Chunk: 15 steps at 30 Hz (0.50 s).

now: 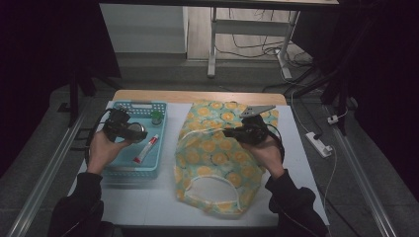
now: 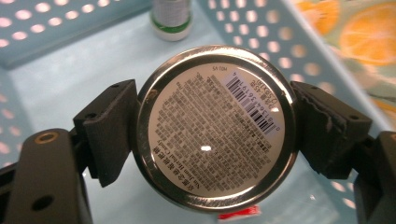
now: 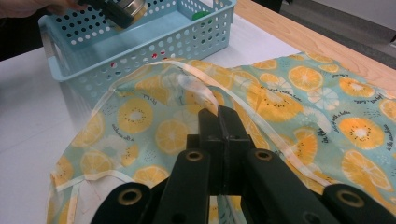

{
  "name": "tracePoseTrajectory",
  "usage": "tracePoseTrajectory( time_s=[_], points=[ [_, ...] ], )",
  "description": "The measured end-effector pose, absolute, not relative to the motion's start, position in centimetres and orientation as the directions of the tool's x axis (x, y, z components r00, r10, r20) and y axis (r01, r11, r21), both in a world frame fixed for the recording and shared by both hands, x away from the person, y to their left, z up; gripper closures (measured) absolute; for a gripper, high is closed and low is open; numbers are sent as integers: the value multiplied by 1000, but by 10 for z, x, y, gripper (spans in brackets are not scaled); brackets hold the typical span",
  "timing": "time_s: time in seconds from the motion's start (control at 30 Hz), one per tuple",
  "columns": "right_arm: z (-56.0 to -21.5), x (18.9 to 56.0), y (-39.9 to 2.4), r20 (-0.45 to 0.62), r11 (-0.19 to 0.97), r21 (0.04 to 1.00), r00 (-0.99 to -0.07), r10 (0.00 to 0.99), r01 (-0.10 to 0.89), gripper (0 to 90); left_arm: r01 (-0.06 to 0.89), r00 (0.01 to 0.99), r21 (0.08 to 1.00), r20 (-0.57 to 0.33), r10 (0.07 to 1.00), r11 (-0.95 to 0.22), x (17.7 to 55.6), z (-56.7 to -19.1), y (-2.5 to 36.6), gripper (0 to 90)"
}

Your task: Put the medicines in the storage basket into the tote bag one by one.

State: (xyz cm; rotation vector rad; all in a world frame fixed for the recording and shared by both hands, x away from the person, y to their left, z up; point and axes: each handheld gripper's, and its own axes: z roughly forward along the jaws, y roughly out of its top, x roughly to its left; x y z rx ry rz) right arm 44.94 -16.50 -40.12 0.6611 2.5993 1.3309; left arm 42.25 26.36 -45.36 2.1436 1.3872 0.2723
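Tin (image 2: 215, 128) first: we had the round metal one clamped between the jaws of the left gripper (image 1: 129, 131), both pads pressed against its rim on opposite sides. Looking along that gripper, its flat labelled face pointed straight back at us, covered in tiny print with a barcode near the top right edge. We held it up over the blue basket (image 1: 118, 168), clear of the floor of the basket as far as we could tell. Behind it, a small bottle (image 2: 171, 19) with a green band stood upright near the far wall of the basket, and a tube (image 1: 146, 148) with a red cap lay flat on the bottom, a bit nearer to us and to the right of the tin in the high view. Basket sat on the left part of the white table (image 1: 148, 202), with the fabric bag (image 1: 212, 158) just beside it on the right, the teal one printed all over with orange slices, lying flat with its opening toward our side. Our right gripper (image 1: 228, 132) had its jaws clenched tight together, right on the upper part of that bag; a fold with a pale hem rose just past the jaw tips, but we honestly couldn't tell if any cloth was actually pinched between them. Both our hands were well apart, one over each thing.
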Motion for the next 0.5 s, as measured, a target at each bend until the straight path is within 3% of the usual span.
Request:
tracePoseTrajectory(
  time_s=[0.5],
  points=[
    [-401,449,-165,64,502,808,-892,448,310,900,686,563,633,-151,813,-357,399,-437,237,206]
  ],
)
